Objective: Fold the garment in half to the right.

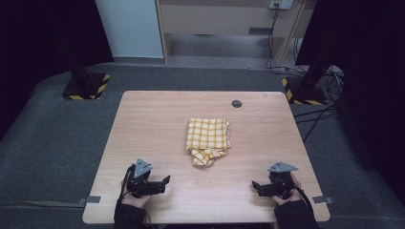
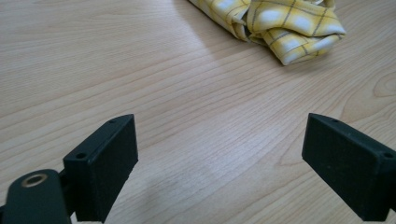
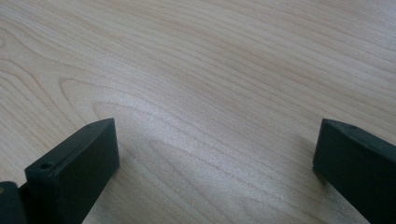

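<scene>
On the table (image 1: 143, 124), cloth: yellow checked cloth (image 1: 207, 140) lies folded, rumpled at its near end, mid-table.
Left tongs (image 1: 165, 181): jaws spread, empty, near edge.
Right tongs (image 1: 255, 186): apparently spread too, empty, well apart from cloth.

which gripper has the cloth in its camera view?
The left gripper: its own view shows the yellow checked cloth ahead at the top, beyond open jaws. The right gripper view shows bare wooden table past its jaws.

Lab: hazard-taped stand bases (image 1: 85, 86)
</scene>
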The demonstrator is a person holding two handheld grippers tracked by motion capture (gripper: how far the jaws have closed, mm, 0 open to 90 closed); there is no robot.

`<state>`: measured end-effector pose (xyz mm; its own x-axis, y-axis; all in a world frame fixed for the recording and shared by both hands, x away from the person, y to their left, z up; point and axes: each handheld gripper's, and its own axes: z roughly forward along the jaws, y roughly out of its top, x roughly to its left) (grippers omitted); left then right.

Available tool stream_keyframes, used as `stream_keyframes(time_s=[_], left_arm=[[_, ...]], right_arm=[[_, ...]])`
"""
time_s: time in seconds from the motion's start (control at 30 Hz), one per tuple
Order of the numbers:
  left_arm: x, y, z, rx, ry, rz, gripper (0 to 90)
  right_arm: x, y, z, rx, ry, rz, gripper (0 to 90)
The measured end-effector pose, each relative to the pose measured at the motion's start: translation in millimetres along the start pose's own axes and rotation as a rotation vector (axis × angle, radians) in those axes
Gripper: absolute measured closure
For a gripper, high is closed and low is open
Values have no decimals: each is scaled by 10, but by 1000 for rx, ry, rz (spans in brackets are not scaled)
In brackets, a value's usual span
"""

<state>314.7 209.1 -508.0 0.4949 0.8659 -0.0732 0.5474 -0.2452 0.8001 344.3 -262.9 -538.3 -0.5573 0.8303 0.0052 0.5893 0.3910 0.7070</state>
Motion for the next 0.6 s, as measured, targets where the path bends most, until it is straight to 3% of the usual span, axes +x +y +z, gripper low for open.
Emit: stream_keyframes(time_s=[0.43, 0.6], left_arm=[[142, -89, -80, -10, 48, -22, 83], [200, -126, -81, 14, 77, -39, 82]], right_arm=[[-11, 6, 9, -3, -2, 5, 3], [-20, 7, 12, -4, -7, 9, 3]])
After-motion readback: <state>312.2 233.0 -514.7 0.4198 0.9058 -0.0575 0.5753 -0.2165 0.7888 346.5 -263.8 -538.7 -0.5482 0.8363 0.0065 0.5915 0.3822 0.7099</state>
